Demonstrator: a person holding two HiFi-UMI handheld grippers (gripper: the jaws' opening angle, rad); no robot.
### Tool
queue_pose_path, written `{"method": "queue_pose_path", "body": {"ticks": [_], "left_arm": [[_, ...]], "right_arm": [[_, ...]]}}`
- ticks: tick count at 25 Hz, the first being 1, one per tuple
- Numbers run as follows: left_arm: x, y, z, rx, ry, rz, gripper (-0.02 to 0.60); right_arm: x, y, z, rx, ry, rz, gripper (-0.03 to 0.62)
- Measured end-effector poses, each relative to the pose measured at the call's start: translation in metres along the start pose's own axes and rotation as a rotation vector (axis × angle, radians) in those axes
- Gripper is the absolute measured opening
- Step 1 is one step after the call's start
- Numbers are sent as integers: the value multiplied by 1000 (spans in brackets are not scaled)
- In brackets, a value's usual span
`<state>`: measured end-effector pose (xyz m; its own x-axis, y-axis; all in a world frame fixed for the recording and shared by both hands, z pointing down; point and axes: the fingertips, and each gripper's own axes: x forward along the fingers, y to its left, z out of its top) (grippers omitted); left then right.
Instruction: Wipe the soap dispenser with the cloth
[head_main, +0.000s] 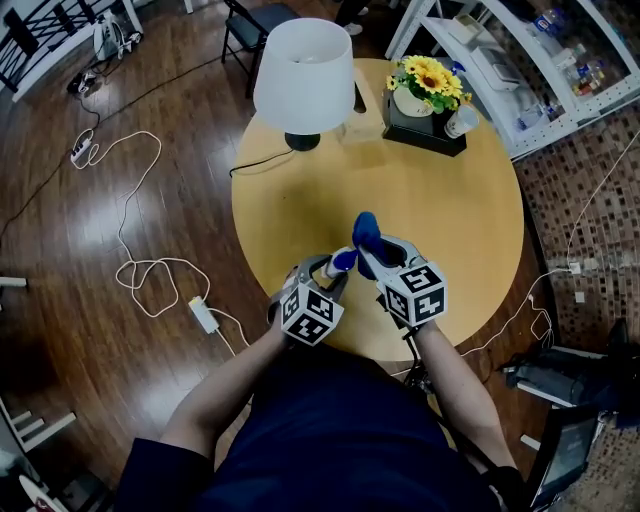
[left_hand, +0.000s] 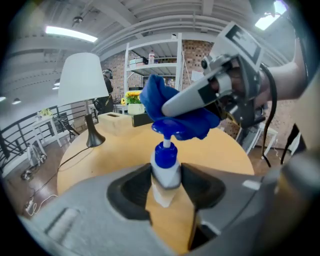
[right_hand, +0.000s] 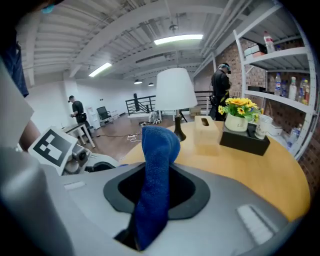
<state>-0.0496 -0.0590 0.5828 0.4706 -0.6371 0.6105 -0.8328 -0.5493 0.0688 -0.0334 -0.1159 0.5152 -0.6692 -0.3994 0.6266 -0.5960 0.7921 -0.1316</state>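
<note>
My left gripper (left_hand: 166, 186) is shut on a small white soap dispenser (left_hand: 165, 179) with a blue pump top (left_hand: 165, 150); in the head view the left gripper (head_main: 330, 272) holds the soap dispenser (head_main: 343, 262) above the table's near edge. The blue cloth (right_hand: 155, 175) is clamped in my right gripper (right_hand: 150, 200) and sticks up past the jaws. In the left gripper view the blue cloth (left_hand: 175, 112) lies on the pump head, with the right gripper (left_hand: 220, 90) coming in from the right. Seen from the head, the cloth (head_main: 366, 233) sits just right of the dispenser in the right gripper (head_main: 372, 252).
On the round wooden table (head_main: 450, 220) stand a white-shaded lamp (head_main: 303, 80), a tissue box (head_main: 362, 115) and a black tray with a sunflower pot (head_main: 428, 92) and a cup (head_main: 461, 121). Cables lie on the floor (head_main: 130, 240) to the left. A shelf unit (head_main: 540, 60) stands behind.
</note>
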Motion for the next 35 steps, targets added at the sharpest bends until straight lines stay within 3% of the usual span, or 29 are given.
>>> {"method": "queue_pose_path", "body": {"ticks": [4,7,10,15,17,21,22,26,31,33,35], "left_arm": [[1,-3,0,58,23,-8,192],[-2,-5,-3,112,27,-58,190],[-10,-9,-7,144,2,-166,187],[-23,-13,-13,184,-15,-291,186],[-23,-12,-14,191,-1,-296,186],[-22,-14,-16,184,10,-287,186],[-22,-15,-17,180,7,-283,186],[-23,-13,-17,168,-3,-274,186],[-25,-14,-17,169,1,-278,186],[-25,-14,-16,167,2,-278,186],[-25,-12,-16,169,2,-275,186]], "right_arm": [[-2,-23,-45,64,99,-54,101],[-5,-1,-59,131,66,66,101],[-3,30,-56,137,12,202,101],[8,44,-59,131,27,283,101],[10,40,-60,142,39,266,101],[15,-3,-80,187,120,72,101],[14,-9,-80,215,113,63,101],[7,10,-49,267,8,206,101],[22,40,-42,269,67,389,101],[27,35,-44,329,75,405,101],[31,18,-53,340,111,321,103]]}}
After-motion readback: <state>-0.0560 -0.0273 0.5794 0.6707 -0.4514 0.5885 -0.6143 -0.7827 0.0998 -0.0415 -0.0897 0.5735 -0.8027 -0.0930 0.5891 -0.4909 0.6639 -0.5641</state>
